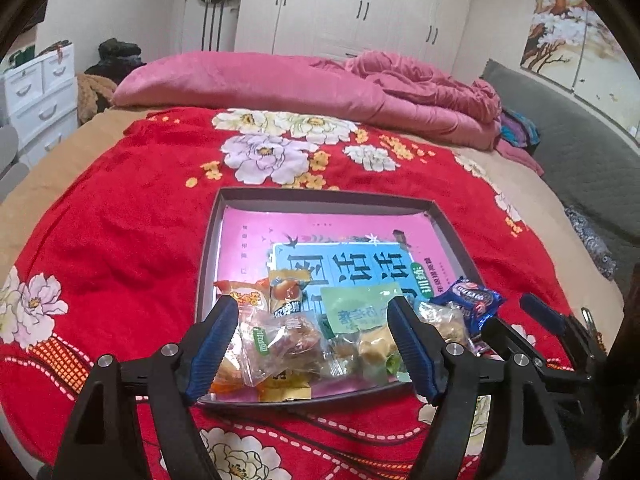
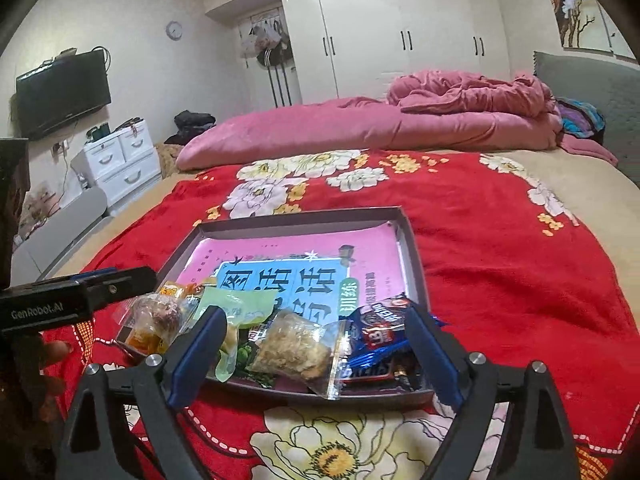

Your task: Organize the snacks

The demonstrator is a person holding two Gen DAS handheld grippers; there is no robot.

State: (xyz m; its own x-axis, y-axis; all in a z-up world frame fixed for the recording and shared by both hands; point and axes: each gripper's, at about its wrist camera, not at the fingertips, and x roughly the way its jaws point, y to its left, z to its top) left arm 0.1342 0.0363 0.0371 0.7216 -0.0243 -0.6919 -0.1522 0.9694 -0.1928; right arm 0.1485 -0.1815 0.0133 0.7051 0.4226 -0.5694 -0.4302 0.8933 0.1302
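Observation:
A shallow grey box (image 1: 332, 197) (image 2: 304, 214) lies on the red flowered blanket and holds a pink book (image 1: 320, 228) (image 2: 304, 244). Several wrapped snacks are piled at its near edge: a clear pack of brown snack (image 1: 288, 340), a green pack (image 1: 360, 304) (image 2: 236, 304), a blue pack (image 1: 472, 300) (image 2: 384, 332), a clear pack of pale crumbly snack (image 2: 296, 344). My left gripper (image 1: 316, 344) is open just above the pile's left part. My right gripper (image 2: 316, 340) is open above the right part; it also shows in the left wrist view (image 1: 536, 308). Neither holds anything.
The red blanket (image 1: 120, 240) (image 2: 520, 260) covers a bed with a folded pink quilt (image 1: 280, 84) (image 2: 400, 128) at the far side. White drawers (image 2: 120, 160) and a wall TV (image 2: 60, 96) stand to the left, wardrobes (image 2: 400, 40) behind, a grey headboard (image 1: 580, 152) to the right.

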